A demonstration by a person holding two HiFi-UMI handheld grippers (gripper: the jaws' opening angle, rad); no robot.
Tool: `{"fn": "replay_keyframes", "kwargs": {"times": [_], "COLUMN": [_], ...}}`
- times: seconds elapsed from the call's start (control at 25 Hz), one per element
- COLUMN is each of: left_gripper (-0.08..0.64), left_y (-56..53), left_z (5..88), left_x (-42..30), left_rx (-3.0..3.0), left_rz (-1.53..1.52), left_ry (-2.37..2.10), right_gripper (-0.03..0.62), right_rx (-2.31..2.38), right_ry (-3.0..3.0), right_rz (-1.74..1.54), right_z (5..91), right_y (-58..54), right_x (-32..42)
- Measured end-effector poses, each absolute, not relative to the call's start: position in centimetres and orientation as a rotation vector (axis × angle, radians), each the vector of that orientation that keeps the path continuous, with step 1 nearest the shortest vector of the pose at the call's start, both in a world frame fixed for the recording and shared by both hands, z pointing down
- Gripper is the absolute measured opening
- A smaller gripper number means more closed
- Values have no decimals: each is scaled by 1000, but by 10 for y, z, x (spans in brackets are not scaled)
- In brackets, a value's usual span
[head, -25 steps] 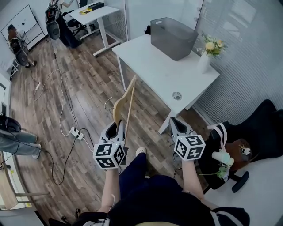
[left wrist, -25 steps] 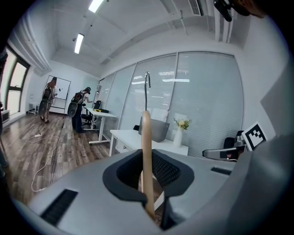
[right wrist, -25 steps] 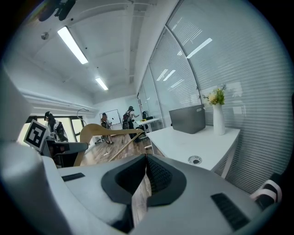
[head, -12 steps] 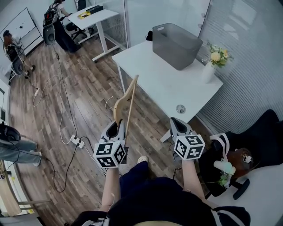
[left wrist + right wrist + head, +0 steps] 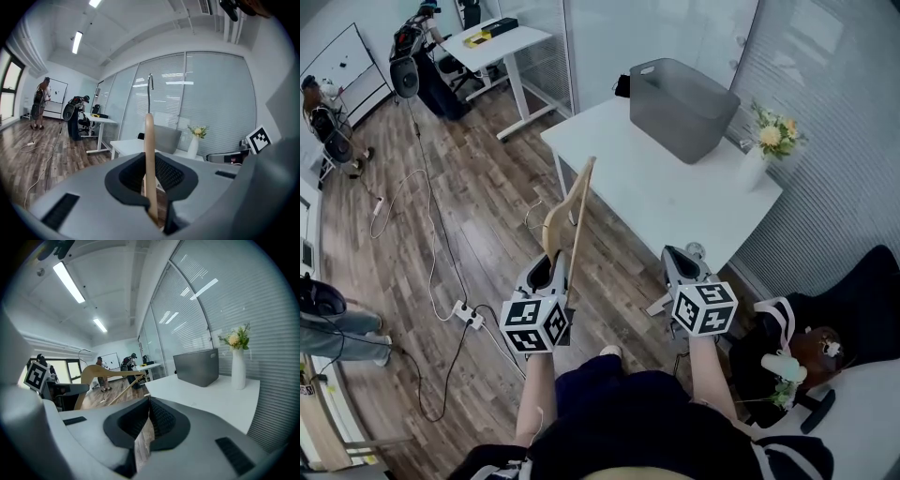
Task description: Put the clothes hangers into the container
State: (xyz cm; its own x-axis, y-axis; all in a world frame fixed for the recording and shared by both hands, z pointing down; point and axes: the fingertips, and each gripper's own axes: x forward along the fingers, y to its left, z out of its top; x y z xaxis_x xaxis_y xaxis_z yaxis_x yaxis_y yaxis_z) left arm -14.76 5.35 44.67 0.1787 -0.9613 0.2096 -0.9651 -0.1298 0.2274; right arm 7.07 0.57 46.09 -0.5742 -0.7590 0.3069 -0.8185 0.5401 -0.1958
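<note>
Left gripper (image 5: 549, 269): clamped tight on the wooden hanger (image 5: 571, 208). The jaws stand only a little apart, pinching the lower end of the wood; in the left gripper view (image 5: 151, 187) the hanger (image 5: 149, 140) rises edge-on between the pads.
Hanger look: pale, smooth wood with a curved shoulder, a slim straight crossbar and a thin metal hook at the top.
Hanger place: up in the air above the plank floor (image 5: 478, 187), leaning away from the person, its top just short of the white table (image 5: 656, 183) at the near left corner.
Right gripper (image 5: 679, 262): jaws drawn together at the tips with nothing between them (image 5: 149, 420), and the hanger (image 5: 101, 372) is off to its left.
Container (image 5: 684, 94): grey bin at the table's far corner, well apart from the hanger.
Vase of flowers (image 5: 757, 155): on the table's right edge.
</note>
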Motion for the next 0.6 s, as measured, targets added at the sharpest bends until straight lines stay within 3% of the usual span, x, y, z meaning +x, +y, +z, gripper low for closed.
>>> {"fn": "replay_keyframes", "kwargs": {"times": [0.6], "left_gripper": [58], "left_y": [59], "left_z": [462], "left_x": [-168], "left_rx": [2104], "left_rz": [32], "left_ry": [-1846], "right_gripper": [26], "right_rx": [1299], "right_ry": [-2584], "right_rz": [508], "right_z": [474], "right_y": [2], "right_x": [48]}}
